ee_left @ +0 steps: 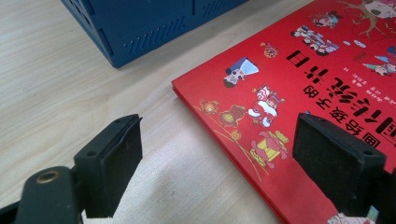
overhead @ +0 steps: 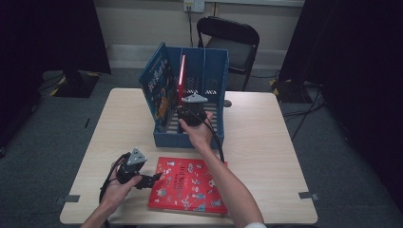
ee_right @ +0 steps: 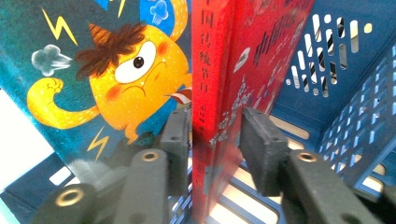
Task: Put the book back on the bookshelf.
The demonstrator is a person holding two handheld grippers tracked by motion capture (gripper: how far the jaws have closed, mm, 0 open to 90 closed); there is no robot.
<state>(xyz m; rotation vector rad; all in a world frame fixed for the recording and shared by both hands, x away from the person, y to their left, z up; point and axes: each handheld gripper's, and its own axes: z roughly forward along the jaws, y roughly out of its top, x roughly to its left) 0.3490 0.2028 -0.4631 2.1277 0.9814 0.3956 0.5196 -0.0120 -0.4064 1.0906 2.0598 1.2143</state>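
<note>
Room: dark curtains hang at both sides, and a black folding chair point(overhead: 231, 40) stands behind the table by the pale wall.
Table: a light wooden table point(overhead: 266, 137) sits on grey carpet, with bits of tape at its near corners.
Blue crate: a blue plastic crate point(overhead: 209, 76) stands in the middle of the table, with holes in its walls and slats in its floor.
Blue-green book: a book with a grumpy yellow monster point(ee_right: 126, 70) leans inside the crate against the left wall, just beside the red book.
Upright red book: a thin red book point(ee_right: 224, 84) stands on its edge in the crate, between the monster book and the open part of the crate.
Right gripper: the right gripper point(ee_right: 215, 140) reaches into the crate from the near side. One jaw sits on each side of the red book. The left pad touches the spine; the right pad looks a little way off the cover, so the jaws do not squeeze the book.
In the way: the monster book crowds the left jaw, and the crate walls close in all around.
Flat red book: another red book point(overhead: 187, 185) lies flat on the table in front of the crate, near the front edge.
Left gripper: the left gripper point(ee_left: 217, 154) is spread wide and holds nothing. It rests low at the flat book's left edge, one jaw over bare table and one over the cover.
</note>
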